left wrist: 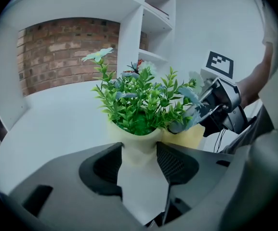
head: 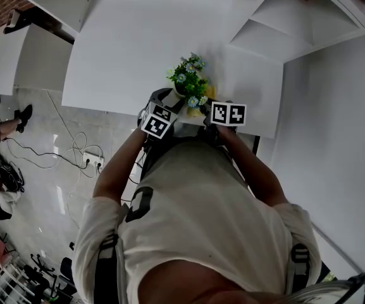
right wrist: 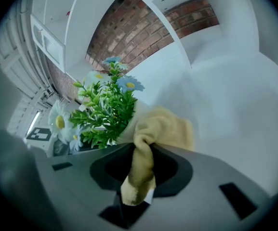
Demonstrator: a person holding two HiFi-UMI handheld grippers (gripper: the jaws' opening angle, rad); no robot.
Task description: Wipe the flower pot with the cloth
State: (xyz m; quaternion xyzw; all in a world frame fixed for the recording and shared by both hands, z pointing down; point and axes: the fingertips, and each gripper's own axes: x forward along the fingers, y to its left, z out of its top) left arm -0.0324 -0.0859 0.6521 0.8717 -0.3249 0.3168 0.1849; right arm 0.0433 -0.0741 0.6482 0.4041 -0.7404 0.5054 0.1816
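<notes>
Flower pot steadied upright, cloth against its side

The cream flower pot (left wrist: 138, 179) stands upright near the white table's (head: 125, 49) front edge, greenery (left wrist: 139, 102) pointing up; the left gripper (left wrist: 139, 151) clasps its body, and the right gripper (right wrist: 141, 170) pinches the yellow cloth (right wrist: 166, 129) against it.

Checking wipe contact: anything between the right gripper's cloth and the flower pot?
Nothing visible. The cloth, pinched in the right gripper's fingers, lies against the flower pot's side just under the leaves. The left gripper clasps the flower pot between its fingers.
</notes>
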